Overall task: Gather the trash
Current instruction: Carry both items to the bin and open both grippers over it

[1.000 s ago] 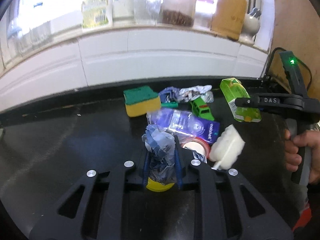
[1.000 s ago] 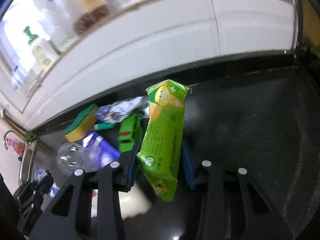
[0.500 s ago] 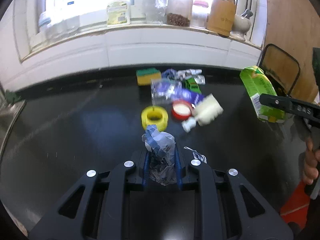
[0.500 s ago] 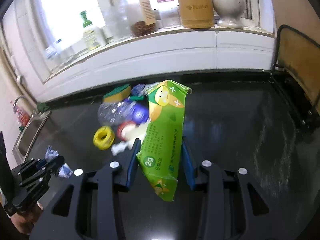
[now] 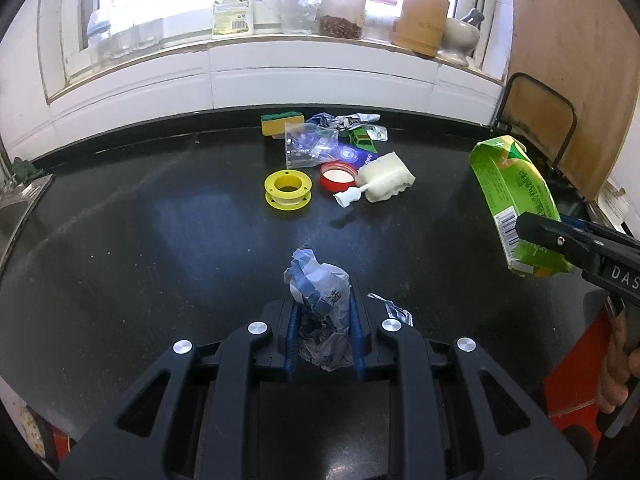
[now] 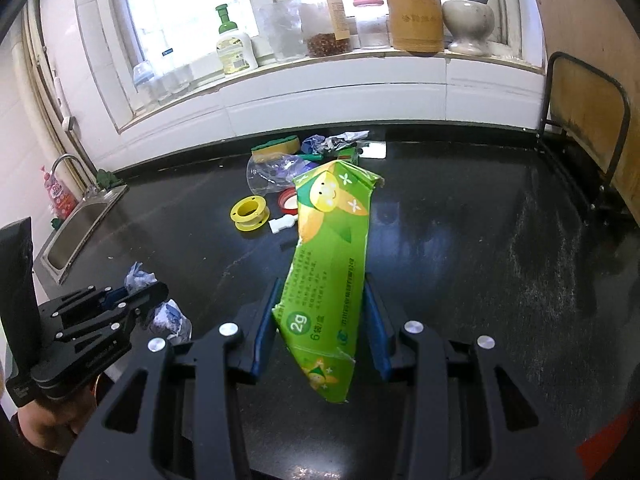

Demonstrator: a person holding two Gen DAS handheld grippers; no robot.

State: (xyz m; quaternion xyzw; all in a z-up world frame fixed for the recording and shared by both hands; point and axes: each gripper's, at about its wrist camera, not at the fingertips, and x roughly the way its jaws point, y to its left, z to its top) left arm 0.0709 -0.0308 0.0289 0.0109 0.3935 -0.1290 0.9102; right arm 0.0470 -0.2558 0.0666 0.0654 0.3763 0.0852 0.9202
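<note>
Green carton [image 6: 330,264]: clamped in right tool [image 6: 320,320], lifted off counter [image 6: 480,240].
Crumpled wrapper [image 5: 320,300]: pinched in left tool [image 5: 322,332].
Change: both tools pulled back; pile by yellow spool [image 5: 287,191] now well ahead.
Meaning: two pieces collected; bin unseen.

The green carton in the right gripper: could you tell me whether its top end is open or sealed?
Open. The green carton's top end gapes with a torn, crumpled flap; the left wrist view shows a hollow mouth.

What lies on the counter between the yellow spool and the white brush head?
A red lid lies between the yellow spool and the white brush head, touching the brush head; the left wrist view shows it best.
</note>
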